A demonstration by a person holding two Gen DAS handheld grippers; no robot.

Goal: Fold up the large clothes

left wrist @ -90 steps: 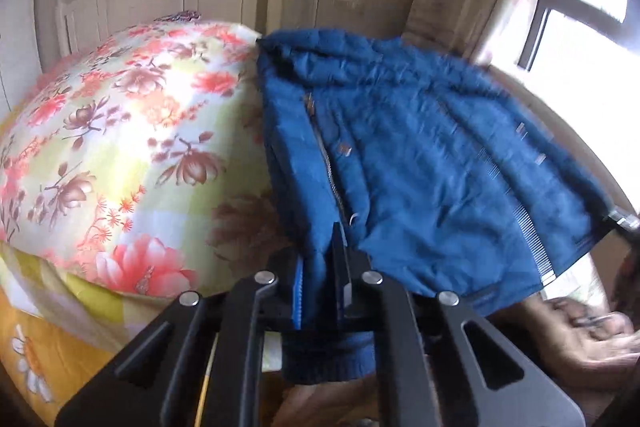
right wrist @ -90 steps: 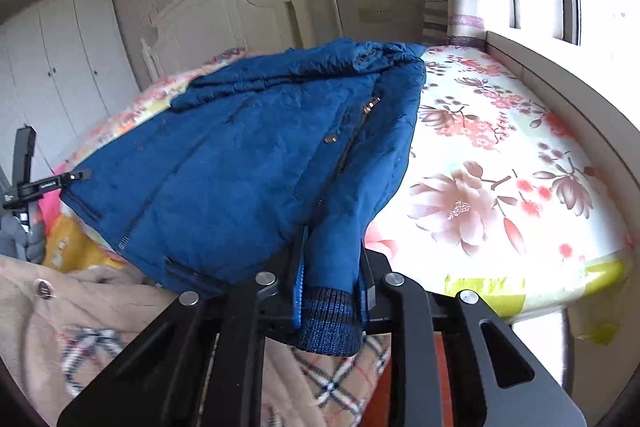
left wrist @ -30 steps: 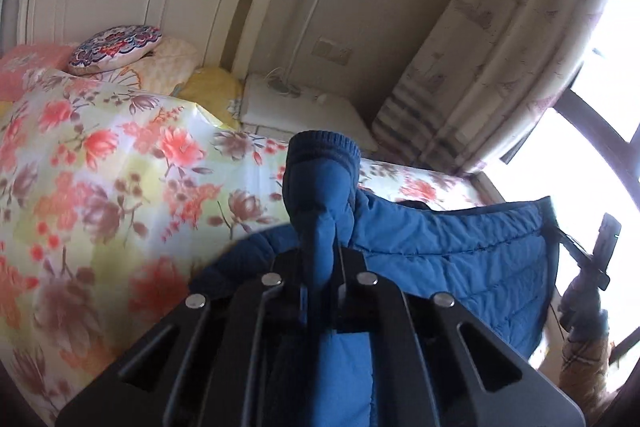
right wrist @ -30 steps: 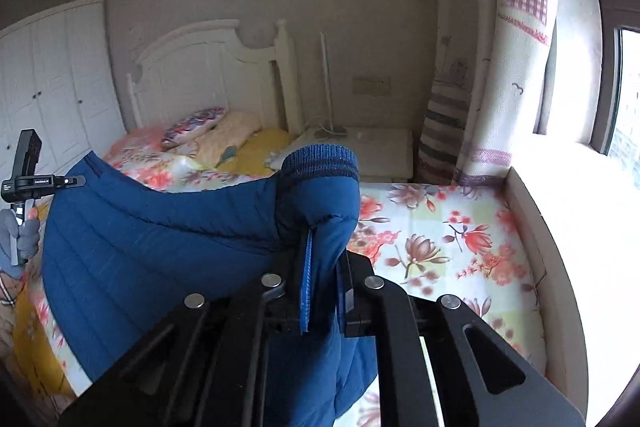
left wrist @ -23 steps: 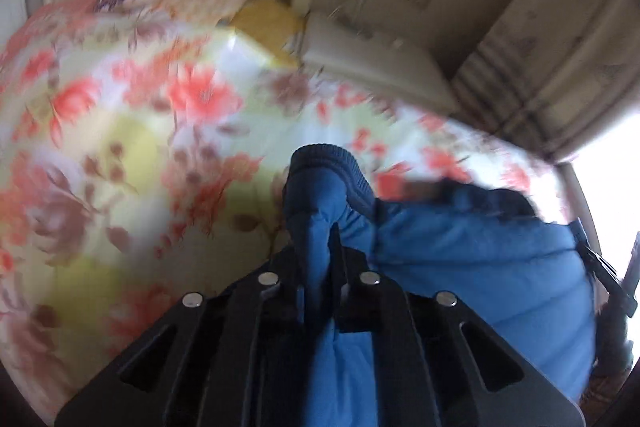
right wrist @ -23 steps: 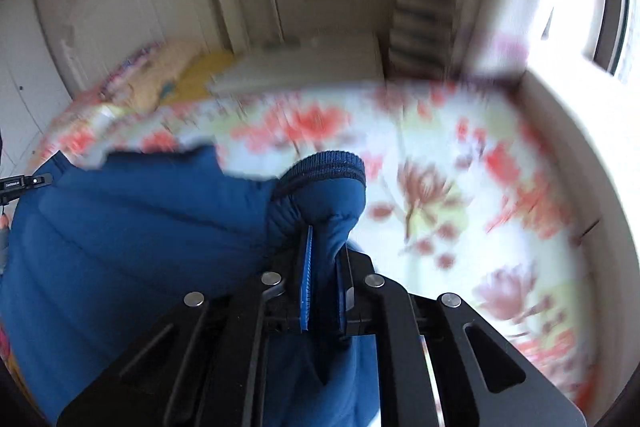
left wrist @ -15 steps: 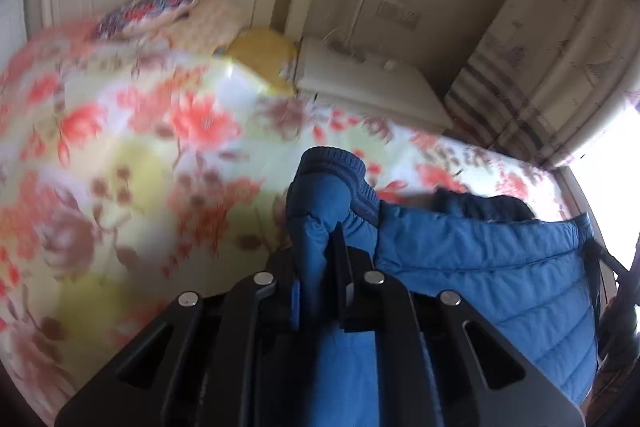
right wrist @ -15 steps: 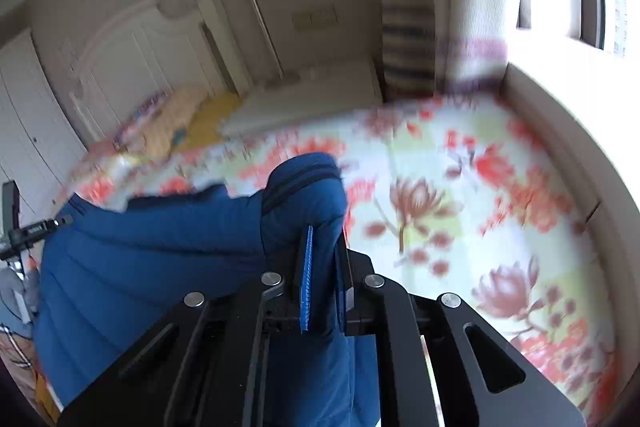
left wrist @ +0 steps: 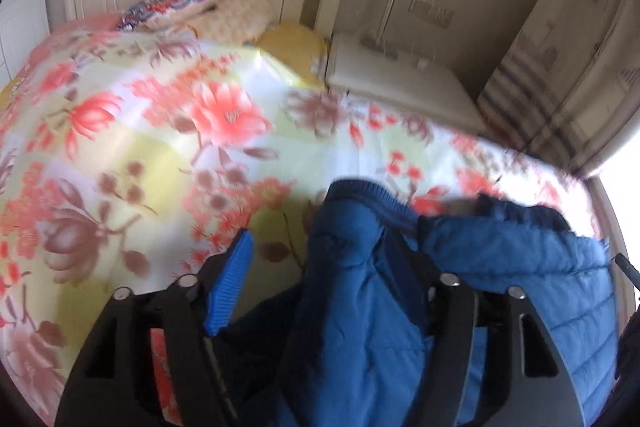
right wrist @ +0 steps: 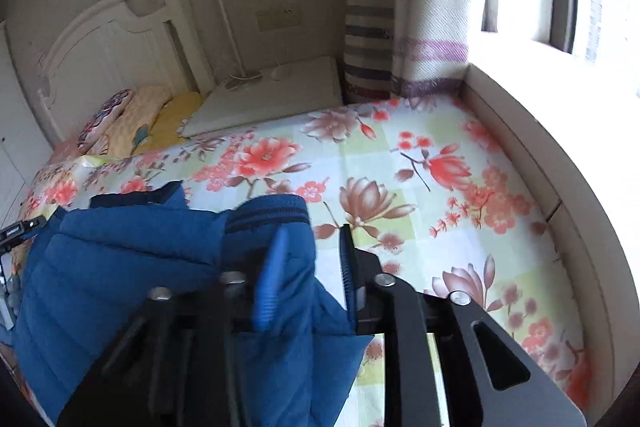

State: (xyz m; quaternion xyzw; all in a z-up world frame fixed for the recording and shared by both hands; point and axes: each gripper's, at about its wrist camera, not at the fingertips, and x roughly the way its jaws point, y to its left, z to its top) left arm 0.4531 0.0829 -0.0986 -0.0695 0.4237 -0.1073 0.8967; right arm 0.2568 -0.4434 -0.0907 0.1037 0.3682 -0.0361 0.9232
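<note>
Both jaws, clamped before, now spread wide: left gripper point(left wrist: 320, 267), right gripper point(right wrist: 310, 259); jacket point(left wrist: 500, 267) cuffs loose between, lower frame, over bed point(right wrist: 420, 187).

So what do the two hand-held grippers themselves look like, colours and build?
Both match: the left hand-held gripper and right hand-held gripper have matte black angular frames with cut-out slots, round silver bolts, and ribbed bright blue pads lining the fingers. No cables, markings or sleeves show.

The blue jacket point(left wrist: 520, 267) is quilted, slightly shiny puffer cloth with a ribbed knit cuff point(right wrist: 272, 213). Floral bedspread point(right wrist: 400, 187) looks like smooth cloth with a bit of sheen, and the headboard point(right wrist: 108, 47) at the far end is white painted wood. Grippers are matt black plastic with ridged blue pads point(left wrist: 230, 283) and shiny metal screws.
</note>
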